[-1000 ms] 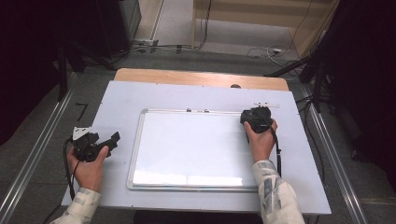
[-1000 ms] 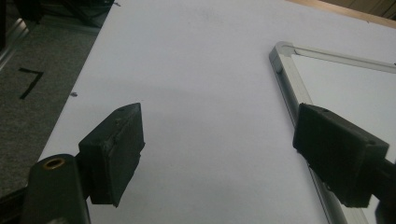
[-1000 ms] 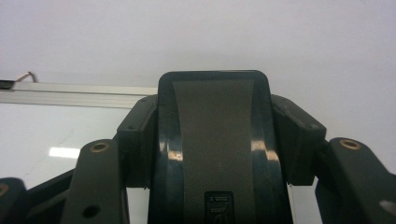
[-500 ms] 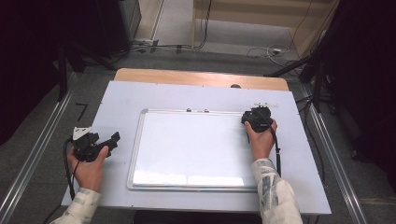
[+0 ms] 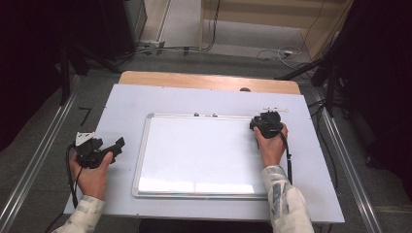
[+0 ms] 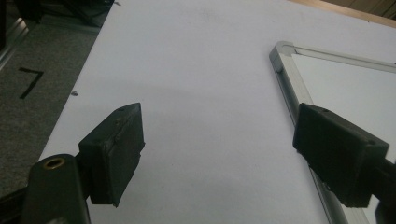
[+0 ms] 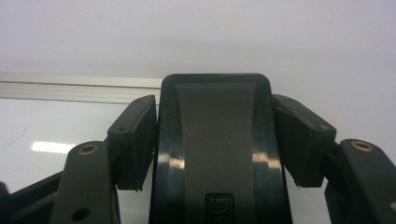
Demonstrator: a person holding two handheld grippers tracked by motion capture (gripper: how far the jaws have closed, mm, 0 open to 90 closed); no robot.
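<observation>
A white whiteboard (image 5: pixel 204 155) with a silver frame lies flat in the middle of the pale table (image 5: pixel 194 99). My right gripper (image 5: pixel 265 124) is at the board's far right corner, shut on a black whiteboard eraser (image 7: pixel 215 140) with a grey felt face. That eraser sits between both pads, over the board's frame (image 7: pixel 70 86). My left gripper (image 5: pixel 116 145) rests on the table left of the board. In the left gripper view it (image 6: pixel 219 135) stands open with nothing between the pads, and the board's far left corner (image 6: pixel 285 51) lies just ahead to the right.
Two small dark magnets (image 5: pixel 197 115) sit on the board's far frame. A thin light pen-like stick (image 5: pixel 274 109) lies just beyond the right gripper. A wooden strip (image 5: pixel 194 80) runs along the table's far edge. Metal rails (image 5: pixel 39 160) flank the table.
The right gripper with the eraser has shifted very slightly at the board's far right corner. The left gripper has stayed in place.
</observation>
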